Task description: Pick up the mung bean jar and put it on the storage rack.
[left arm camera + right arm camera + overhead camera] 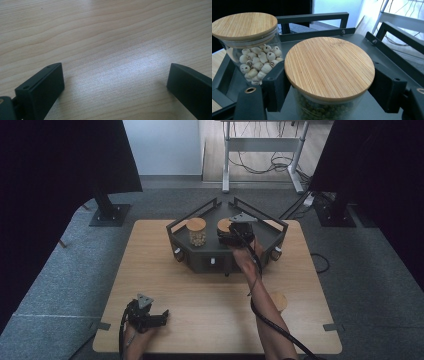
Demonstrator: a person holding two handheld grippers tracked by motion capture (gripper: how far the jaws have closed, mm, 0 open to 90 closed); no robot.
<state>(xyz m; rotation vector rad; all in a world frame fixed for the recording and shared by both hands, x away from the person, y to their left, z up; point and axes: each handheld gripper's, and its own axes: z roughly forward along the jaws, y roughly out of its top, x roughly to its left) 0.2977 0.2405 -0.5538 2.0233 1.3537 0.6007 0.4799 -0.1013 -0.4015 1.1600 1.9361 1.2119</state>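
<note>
glass jar (325, 110) | bamboo lid on | green contents | upright | in grey tray (387, 45)

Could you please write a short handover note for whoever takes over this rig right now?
Right gripper: shut on the jar of green contents, bamboo lid on, over the dark tray.
Left gripper: open, holding nothing, low over the wooden table at its near left.
Jar of pale round seeds: lidded, standing in the tray left of the gripped jar.
A wooden disc lies on the table beside the right forearm.
Done: green jar gripped. Left: probably placing it; whether it goes in or out cannot be told.
</note>
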